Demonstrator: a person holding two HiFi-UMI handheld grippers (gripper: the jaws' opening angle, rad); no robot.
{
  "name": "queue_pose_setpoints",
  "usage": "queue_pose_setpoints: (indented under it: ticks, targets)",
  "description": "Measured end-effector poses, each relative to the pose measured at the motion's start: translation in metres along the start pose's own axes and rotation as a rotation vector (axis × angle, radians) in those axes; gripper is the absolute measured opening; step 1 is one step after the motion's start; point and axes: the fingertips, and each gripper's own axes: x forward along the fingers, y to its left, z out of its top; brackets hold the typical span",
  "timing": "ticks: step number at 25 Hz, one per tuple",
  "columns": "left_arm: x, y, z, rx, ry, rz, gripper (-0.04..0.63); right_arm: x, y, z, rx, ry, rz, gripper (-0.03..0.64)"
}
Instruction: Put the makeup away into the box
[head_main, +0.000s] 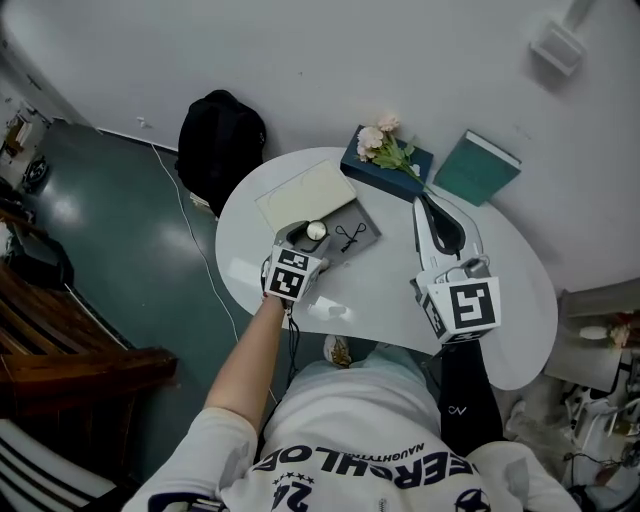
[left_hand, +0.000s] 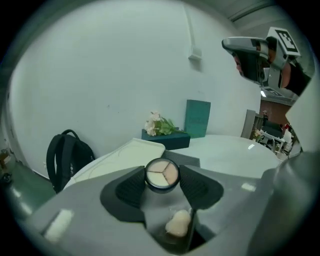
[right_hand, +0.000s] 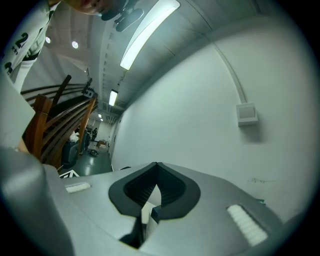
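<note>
Left tongs (left_hand: 162, 176) clamped on round compact (left_hand: 162, 173), right tongs (right_hand: 156, 172) pressed together, empty, above white table (head_main: 385, 285)

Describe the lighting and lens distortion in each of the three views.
Head view: soft even light, faint glare on the glossy white table. Left gripper view: fisheye bending, dark corners, round three-shade makeup compact sharp. Right gripper view: ceiling strip light blown out, white wall curved.

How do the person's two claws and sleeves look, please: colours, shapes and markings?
Both the left claw and right claw are grey with black ribbed pads, each carrying a white cube with black square markers. The left sleeve is short and white; the right sleeve is long and black.
</note>
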Motion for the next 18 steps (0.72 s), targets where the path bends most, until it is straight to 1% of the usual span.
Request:
queue_pose_setpoints:
  ticks: [3, 6, 11, 18]
  targets:
    - [0.014, -0.002, -0.021, -0.042, 0.056, -0.02, 0.227, -0.003, -0.007, -0.003, -0.002, 0.016, -0.023, 0.031]
    - [0.025, -0.004, -0.033, -0.092, 0.091, -0.036, 0.227, -0.006, -0.011, -0.005, -0.002, 0.032, -0.035, 0.031]
    - [0.03, -0.003, -0.035, -0.086, 0.11, -0.02, 0.227, -0.01, -0.015, -0.003, -0.002, 0.026, -0.053, 0.031]
    - [0.029, -0.005, -0.036, -0.058, 0.116, -0.015, 0.23, -0.012, -0.013, -0.002, -0.004, 0.023, -0.045, 0.031]
